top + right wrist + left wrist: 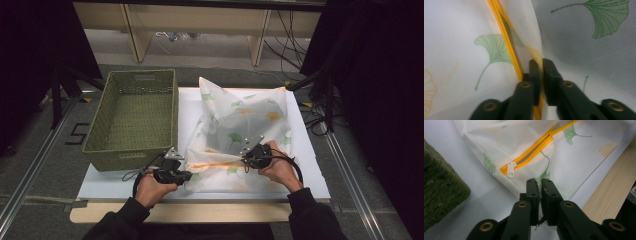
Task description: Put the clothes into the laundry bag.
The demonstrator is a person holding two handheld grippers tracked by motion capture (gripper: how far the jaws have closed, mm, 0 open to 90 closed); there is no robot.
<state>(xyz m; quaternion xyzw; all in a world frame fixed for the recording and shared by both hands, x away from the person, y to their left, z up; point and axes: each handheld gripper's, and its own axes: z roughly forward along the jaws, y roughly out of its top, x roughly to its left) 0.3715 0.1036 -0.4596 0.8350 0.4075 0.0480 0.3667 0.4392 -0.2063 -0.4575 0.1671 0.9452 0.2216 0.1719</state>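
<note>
Here, from above, your left claw (187,176) pinches the mesh bag (240,135) at its near left corner on the tabletop (310,170), just beside the basket (135,120), while your right claw (246,159) grips its middle. In the left gripper view, the jaws clamp fabric just below the zipper pull (511,169). In the right gripper view, they pinch fabric beside the orange zipper (506,45)
</note>
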